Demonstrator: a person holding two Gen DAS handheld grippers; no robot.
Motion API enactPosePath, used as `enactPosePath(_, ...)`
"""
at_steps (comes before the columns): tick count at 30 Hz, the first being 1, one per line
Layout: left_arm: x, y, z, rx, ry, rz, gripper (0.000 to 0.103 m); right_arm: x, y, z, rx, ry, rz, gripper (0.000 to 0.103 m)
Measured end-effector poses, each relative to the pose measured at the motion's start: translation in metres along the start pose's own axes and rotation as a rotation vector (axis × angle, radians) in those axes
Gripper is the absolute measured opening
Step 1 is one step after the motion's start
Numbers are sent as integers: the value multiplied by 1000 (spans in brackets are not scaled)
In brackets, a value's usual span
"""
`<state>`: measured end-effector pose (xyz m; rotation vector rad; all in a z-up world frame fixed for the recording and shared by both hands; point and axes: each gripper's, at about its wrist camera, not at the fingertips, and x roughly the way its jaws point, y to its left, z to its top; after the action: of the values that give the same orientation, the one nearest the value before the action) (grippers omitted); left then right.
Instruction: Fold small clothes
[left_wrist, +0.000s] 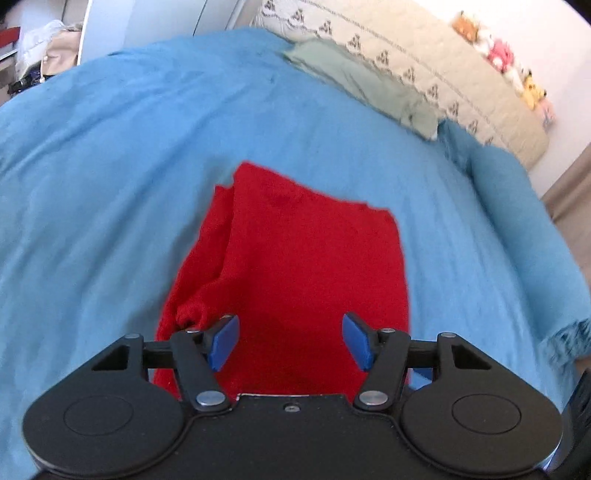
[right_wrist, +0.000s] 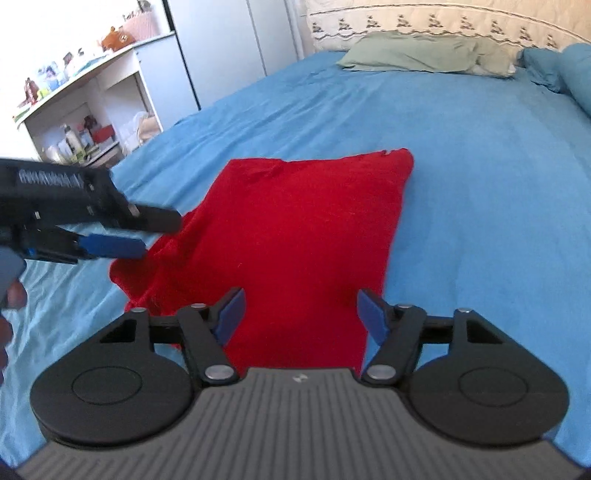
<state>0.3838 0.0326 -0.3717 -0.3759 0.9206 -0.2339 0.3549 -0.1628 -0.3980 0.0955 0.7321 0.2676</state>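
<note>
On the blue bedspread (right_wrist: 461, 192) lies a red garment (right_wrist: 306, 236), partly folded into a rough rectangle, with a bunched, rumpled flap along its left side. The left gripper (left_wrist: 290, 341) hangs just above the near end of the cloth, jaws apart and holding nothing; the right gripper (right_wrist: 301, 317) does the same over the near edge, jaws likewise spread. In the right wrist view the left gripper shows from the side, beside the rumpled flap. The cloth looks soft, light and limp, likely to sag and slide wherever it is not supported, so a pinch at a corner or along the loose left flap should serve best. The bedspread gives wide open room on every side; a green pillow (right_wrist: 424, 53) lies well apart at the headboard.
</note>
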Motion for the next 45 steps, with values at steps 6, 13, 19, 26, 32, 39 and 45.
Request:
enactPosePath(6, 17, 34, -16, -95, 84, 83, 62, 20, -3, -15, -16, 65, -2, 80)
enactPosePath(13, 17, 29, -13, -62, 89, 77, 70, 25, -7, -24, -15, 91, -12, 80)
enactPosePath(19, -13, -5, 26, 98, -62, 234, 96, 16, -25, 16, 93, 169, 23, 89)
enactPosePath(26, 22, -3, 92, 196, 59, 225, 103, 4, -59, 87, 167, 194, 7, 103)
enactPosePath(32, 71, 38, 97, 71, 189, 10, 86, 42, -101, 92, 342, 249, 69, 103)
enactPosePath(39, 87, 40, 85, 128, 232, 1, 68, 73, -106, 66, 456, 288, 101, 86)
enactPosePath(45, 96, 48, 84, 104, 242, -34, 67, 84, -102, 60, 481, 284, 116, 87)
